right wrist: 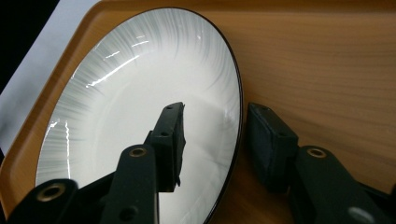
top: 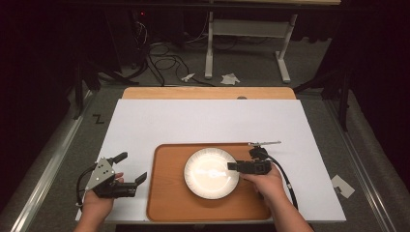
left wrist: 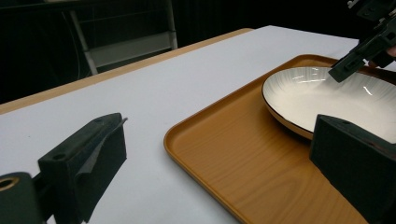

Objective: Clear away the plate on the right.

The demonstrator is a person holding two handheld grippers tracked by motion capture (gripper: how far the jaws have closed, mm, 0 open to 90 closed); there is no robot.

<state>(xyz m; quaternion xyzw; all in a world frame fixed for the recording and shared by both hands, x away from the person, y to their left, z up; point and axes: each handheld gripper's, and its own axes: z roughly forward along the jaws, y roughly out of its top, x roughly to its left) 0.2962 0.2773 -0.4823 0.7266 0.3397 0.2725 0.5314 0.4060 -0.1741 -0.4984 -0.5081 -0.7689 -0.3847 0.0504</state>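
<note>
Plate (top: pixel 211 173), white with grey streaks and a dark rim, sits flat on the wooden tray (top: pixel 167 193), a bit right of the tray's centre. Right gripper (top: pixel 234 166) straddles its right rim: in the right gripper view one jaw is over the plate's inside and the other outside over the tray, with the rim (right wrist: pixel 236 121) between them. Jaws part open, visible gap to the rim on both sides, so nothing is gripped.

My read: either just set down or about to be picked up; can't tell which from here. If releasing, next move is to back the jaws off the rim level, without clipping it. If picking, close squarely on the rim; glazed and thin, likely to slip.

Left gripper (top: pixel 131 166) rests left of the tray on the white sheet (top: pixel 203 121), jaws wide apart, empty, pointed toward tray and plate.

White sheet covers most of a wooden tabletop (top: pixel 208 93). Beyond: grey floor, cables (top: pixel 164 60), white table legs (top: pixel 209 48), paper scraps (top: pixel 230 78). Room is dark.
</note>
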